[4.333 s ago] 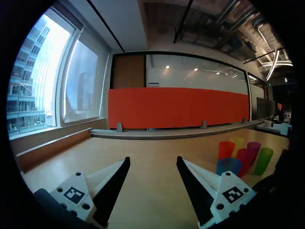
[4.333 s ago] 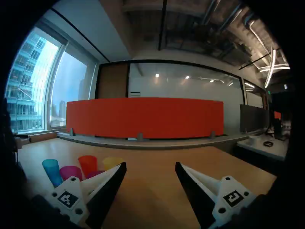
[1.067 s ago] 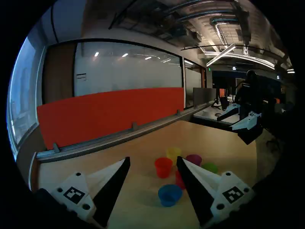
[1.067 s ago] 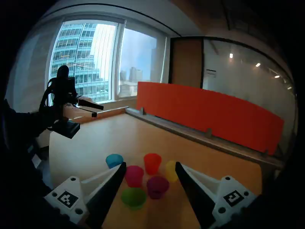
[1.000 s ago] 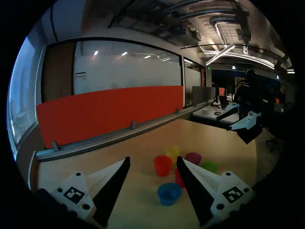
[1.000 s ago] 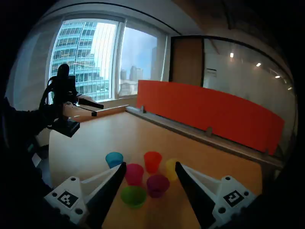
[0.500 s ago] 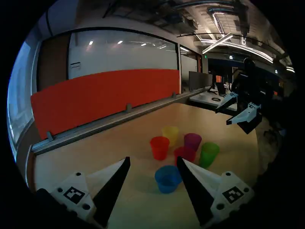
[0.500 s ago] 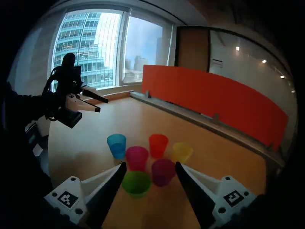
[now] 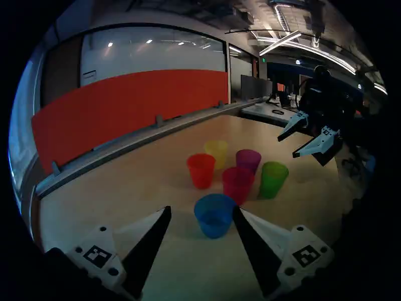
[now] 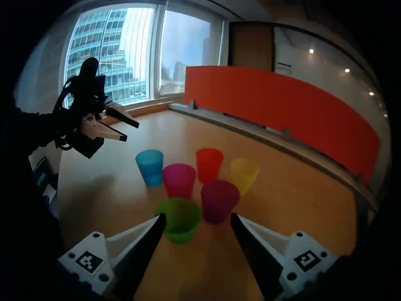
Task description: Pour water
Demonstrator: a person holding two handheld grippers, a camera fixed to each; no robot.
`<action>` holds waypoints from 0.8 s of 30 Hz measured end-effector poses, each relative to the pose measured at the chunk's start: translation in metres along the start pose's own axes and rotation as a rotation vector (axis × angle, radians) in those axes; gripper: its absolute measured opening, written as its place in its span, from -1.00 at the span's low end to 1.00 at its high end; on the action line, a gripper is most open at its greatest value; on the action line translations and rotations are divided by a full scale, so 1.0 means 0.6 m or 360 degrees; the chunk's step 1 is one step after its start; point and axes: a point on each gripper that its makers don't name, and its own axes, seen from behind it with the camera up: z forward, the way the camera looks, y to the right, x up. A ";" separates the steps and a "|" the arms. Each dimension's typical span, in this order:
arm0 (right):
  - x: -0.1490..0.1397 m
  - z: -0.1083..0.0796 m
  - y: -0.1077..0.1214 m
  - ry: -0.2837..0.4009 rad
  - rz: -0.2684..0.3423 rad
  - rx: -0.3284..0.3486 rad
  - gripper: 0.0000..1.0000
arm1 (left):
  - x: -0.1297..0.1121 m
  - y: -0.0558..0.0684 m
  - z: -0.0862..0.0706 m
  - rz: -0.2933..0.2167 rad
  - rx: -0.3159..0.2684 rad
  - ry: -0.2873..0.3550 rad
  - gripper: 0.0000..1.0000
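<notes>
My left tongs [image 9: 201, 208] and right tongs [image 10: 198, 215] are both spread and empty. The blue translucent plastic cup [image 9: 214, 215] stands near my left pair and the green plastic cup [image 10: 179, 219] near my right, clustered on the wooden table [image 9: 125, 170]. Closing in crookedly could topple the other cups [image 9: 237, 183] crowded beside them, spilling anything inside.

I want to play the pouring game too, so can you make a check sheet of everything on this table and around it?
Surface: wooden table, bare around the cups.
Job's things: six upright cups in a close cluster: blue cup, pink cup, orange cup, yellow cup, purple cup, green cup. Whether any holds water cannot be told.
Clutter: nothing seen.
Grippers: left gripper and right gripper are both open, their fingers holding nothing, on opposite sides of the cups.
Cables: dark loop at the left gripper, likely a cable.
Surroundings: orange partition behind the table; large windows.
</notes>
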 end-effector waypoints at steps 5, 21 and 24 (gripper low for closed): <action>-0.024 0.009 -0.005 -0.0036 0.0000 0.0011 0.98 | -0.027 0.017 0.009 0.0019 -0.0046 -0.0064 0.80; -0.078 0.041 -0.029 -0.0131 -0.0007 0.0069 0.99 | -0.091 0.026 0.042 0.0040 -0.0084 -0.0221 0.81; -0.084 0.049 -0.035 -0.0146 -0.0012 0.0090 0.98 | -0.098 0.026 0.050 0.0039 -0.0096 -0.0248 0.80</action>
